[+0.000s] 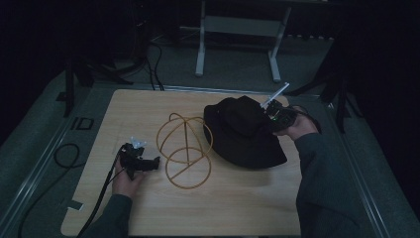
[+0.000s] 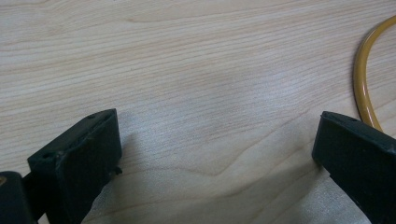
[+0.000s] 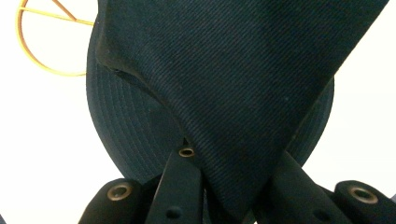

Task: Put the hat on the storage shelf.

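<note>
Wooden table (image 1: 237,208), black hat (image 1: 245,131) in right tool (image 1: 271,115).

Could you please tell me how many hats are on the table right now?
1. The black hat lies right of the gold wire stand, with the right gripper pinching its crown fabric. None seems hidden.

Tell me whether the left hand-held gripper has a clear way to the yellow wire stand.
Probably yes. The left hand-held gripper sits open just beside the wire stand, with bare table between them; the black hat lies on the stand's far side.
</note>
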